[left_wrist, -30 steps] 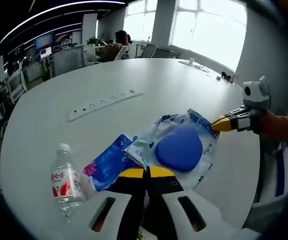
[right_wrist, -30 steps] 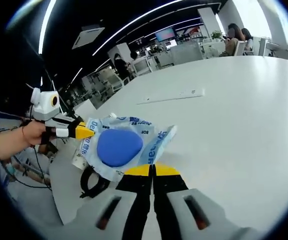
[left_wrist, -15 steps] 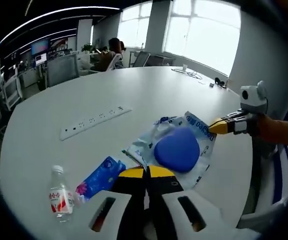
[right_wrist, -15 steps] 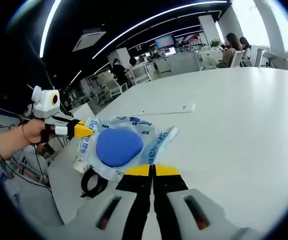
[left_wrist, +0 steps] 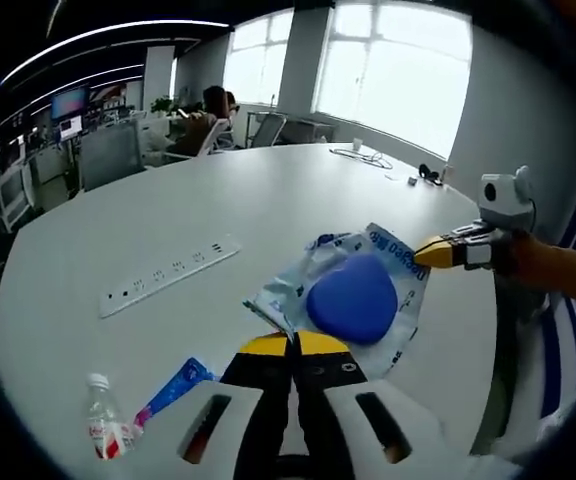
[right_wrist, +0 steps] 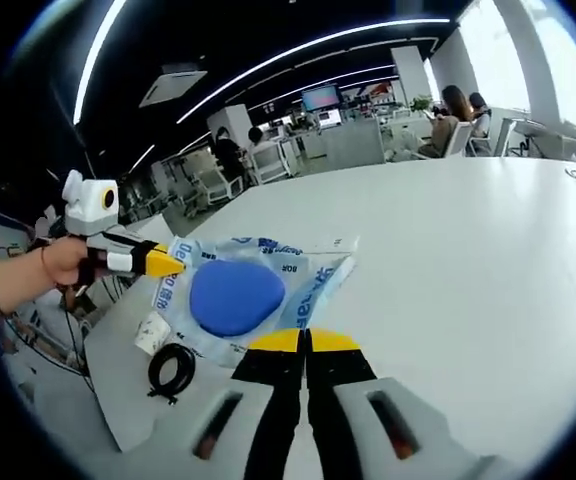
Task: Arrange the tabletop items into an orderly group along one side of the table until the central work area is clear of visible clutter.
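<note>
Clear printed plastic bag (left_wrist: 368, 290) holding a round blue pad (left_wrist: 354, 299), lifted above the white round table (left_wrist: 298, 190). Left gripper (left_wrist: 290, 342) jaws pinch one bag edge, right gripper (right_wrist: 306, 342) jaws pinch the opposite edge. White power strip (left_wrist: 158, 277), small water bottle (left_wrist: 103, 430), blue packet (left_wrist: 173, 390), coiled black cable (right_wrist: 171, 370) lie on table.

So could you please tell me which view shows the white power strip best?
The left gripper view: the power strip lies in full on the white table, its sockets visible. The right gripper view gives no clear sight of it.
</note>
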A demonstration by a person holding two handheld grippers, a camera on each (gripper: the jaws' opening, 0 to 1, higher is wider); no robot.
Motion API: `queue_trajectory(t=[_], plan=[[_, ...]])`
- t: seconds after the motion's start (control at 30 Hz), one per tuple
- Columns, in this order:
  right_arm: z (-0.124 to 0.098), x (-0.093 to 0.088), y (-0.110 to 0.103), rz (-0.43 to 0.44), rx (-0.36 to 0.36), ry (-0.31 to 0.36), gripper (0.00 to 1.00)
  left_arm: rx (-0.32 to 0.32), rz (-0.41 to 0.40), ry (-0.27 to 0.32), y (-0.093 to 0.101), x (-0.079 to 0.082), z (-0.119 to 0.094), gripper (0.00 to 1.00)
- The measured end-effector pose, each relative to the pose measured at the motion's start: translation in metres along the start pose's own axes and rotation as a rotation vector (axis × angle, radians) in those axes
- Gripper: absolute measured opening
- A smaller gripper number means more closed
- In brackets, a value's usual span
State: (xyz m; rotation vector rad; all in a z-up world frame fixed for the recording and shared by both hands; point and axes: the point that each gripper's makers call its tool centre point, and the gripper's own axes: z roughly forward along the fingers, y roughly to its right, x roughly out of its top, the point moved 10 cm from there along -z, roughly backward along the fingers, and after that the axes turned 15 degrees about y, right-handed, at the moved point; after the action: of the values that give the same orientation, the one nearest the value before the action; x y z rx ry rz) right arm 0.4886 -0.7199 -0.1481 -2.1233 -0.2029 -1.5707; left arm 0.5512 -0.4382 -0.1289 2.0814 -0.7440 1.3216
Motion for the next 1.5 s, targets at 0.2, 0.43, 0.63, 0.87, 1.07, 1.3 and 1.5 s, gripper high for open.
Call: queue_trajectory(t=[0.2,0.43,0.63,0.87,1.07,1.3,1.5], plan=[[-0.003,0.008,0.017,-0.013,-0.022,0.002,0.0,-0.01,-0.009,0.002,0.007,0.008,0.019,0.0],[-0.001,0.008,0.034,-0.014,-0.036,-0.01,0.0,-0.008,-0.025,-0.018,0.009,0.004,0.04,0.0],[0.011,-0.001,0.044,-0.012,-0.038,-0.033,0.0,0.012,-0.049,-0.045,0.001,-0.006,0.055,0.0],[0.032,-0.012,0.052,0.002,-0.033,-0.054,0.0,0.049,-0.076,-0.082,-0.012,-0.018,0.068,0.0],[0.044,-0.017,0.059,0.009,-0.029,-0.065,0.0,0.072,-0.094,-0.11,-0.02,-0.028,0.078,0.0],[0.053,-0.03,0.068,0.015,-0.026,-0.089,0.0,0.092,-0.103,-0.146,-0.026,-0.04,0.091,0.0],[0.058,-0.038,0.074,0.031,-0.029,-0.104,0.0,0.097,-0.11,-0.172,-0.029,-0.048,0.1,0.0]])
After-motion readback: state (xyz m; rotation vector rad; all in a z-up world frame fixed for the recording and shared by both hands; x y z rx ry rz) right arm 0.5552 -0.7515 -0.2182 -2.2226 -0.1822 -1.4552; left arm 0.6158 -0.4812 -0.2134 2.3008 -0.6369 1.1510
